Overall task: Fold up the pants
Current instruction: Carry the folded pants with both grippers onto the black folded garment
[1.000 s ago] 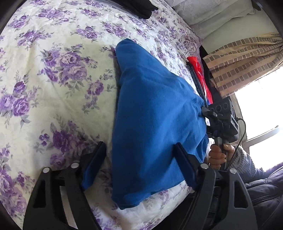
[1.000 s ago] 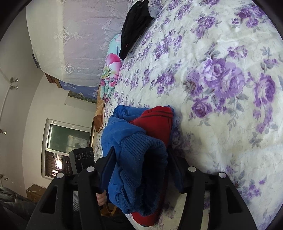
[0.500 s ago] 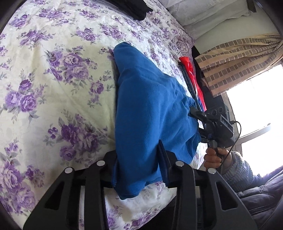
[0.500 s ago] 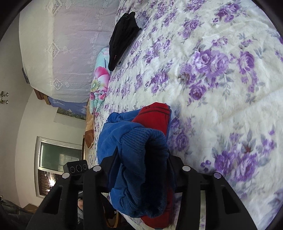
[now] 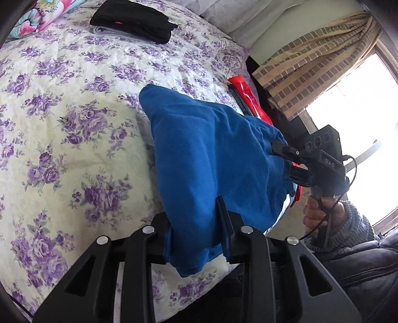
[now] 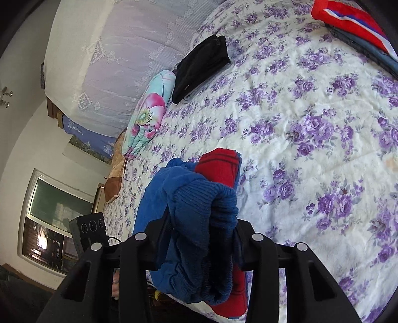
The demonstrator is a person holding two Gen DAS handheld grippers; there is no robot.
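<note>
- Blue pants (image 5: 214, 159) lifted at the near edge of the bed (image 5: 74, 154), far end resting on the flowered cover, near end raised between the two grippers.
- Left gripper (image 5: 196, 233) clenched on the near corner of the blue cloth; cloth bunched between the jaws and hanging a little below them.
- Right gripper (image 6: 201, 238) clamped on the ribbed blue waistband, with a red part of the same garment (image 6: 219, 169) showing beyond and below the jaws.
- From the left wrist view, right gripper seen gripping the opposite side of the cloth, with the hand (image 5: 321, 213) below it.
- Already doubled at least once, judging by the thick, short shape; exact number of folds impossible to tell.
- Probably mid-fold: near edge gripped at both corners, ready for carrying over toward the far end.
- Left to do, by estimate: laying the raised edge down on the far part, letting go, smoothing, perhaps moving the bundle to a pile.
- Folded black clothes (image 5: 131, 21) well apart at the far side of the bed, beside a rolled flowered blanket (image 6: 146, 116).
- Red and dark folded pieces (image 5: 248, 99) at the bed's window-side edge, near the curtain (image 5: 311, 62).
- Risk: thick waistband slipping from the jaws and spoiling the alignment of the edges.
</note>
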